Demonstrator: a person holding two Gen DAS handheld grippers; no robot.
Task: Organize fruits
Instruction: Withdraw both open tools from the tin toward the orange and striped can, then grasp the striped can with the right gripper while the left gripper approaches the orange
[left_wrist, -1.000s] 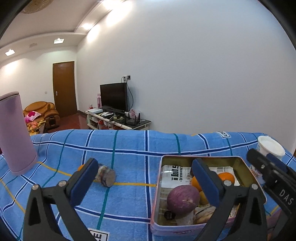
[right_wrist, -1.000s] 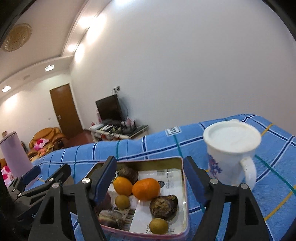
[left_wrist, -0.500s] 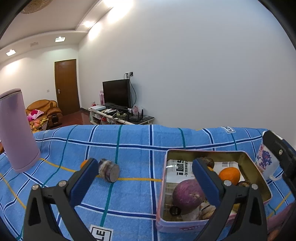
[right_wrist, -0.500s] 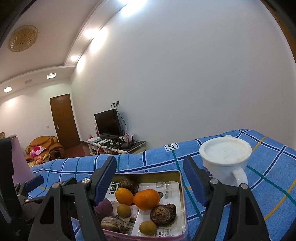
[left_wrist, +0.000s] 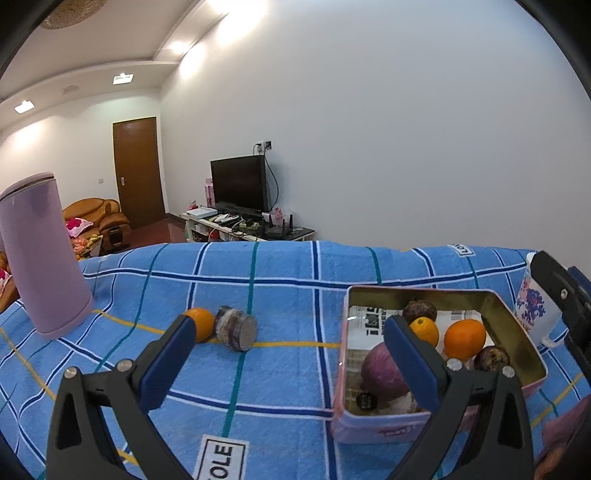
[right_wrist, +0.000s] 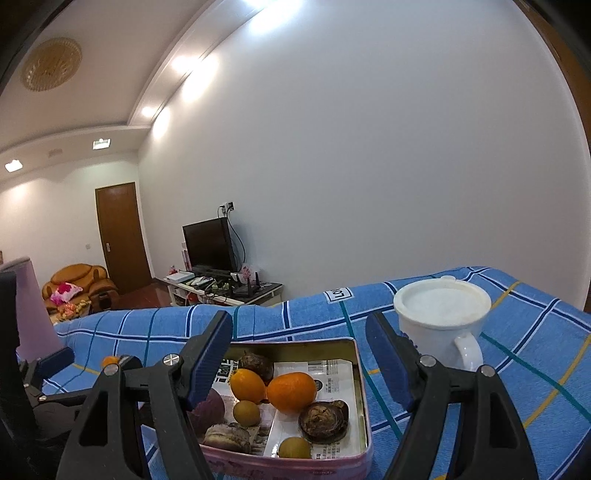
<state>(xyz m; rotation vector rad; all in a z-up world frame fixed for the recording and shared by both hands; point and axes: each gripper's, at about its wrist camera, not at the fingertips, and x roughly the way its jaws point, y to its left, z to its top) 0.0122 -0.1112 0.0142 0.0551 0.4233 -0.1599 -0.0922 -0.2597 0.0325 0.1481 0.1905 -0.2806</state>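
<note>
— Fruit mostly sits in the tin (left_wrist: 517, 317) already: a purple one (left_wrist: 380, 371), two oranges (right_wrist: 291, 391) and some small brown and yellow pieces on the paper lining. What's left out?

— A small orange (left_wrist: 201, 323) on the blue checked cloth (left_wrist: 288, 365), touching a squat, cut-looking purple piece (left_wrist: 236, 332) just to its right. Both lie well apart from the tin, to its left.

— And your claws?

— My left gripper (left_wrist: 286, 350) hangs above the cloth with its jaws spread wide and nothing between them; the small orange shows just past the left fingertip. My right gripper (right_wrist: 299, 339) is also spread and empty, hovering over the tin beside the white mug (right_wrist: 443, 321).

— So which step is this?

— I'd judge it the reach for the stragglers, the tin being nearly filled.

— What does the next move want?

— Swinging my left claw leftward and down until the orange sits between the pads, then closing gently. It's round and may roll, and the purple piece touching it leaves little room on that side.
</note>
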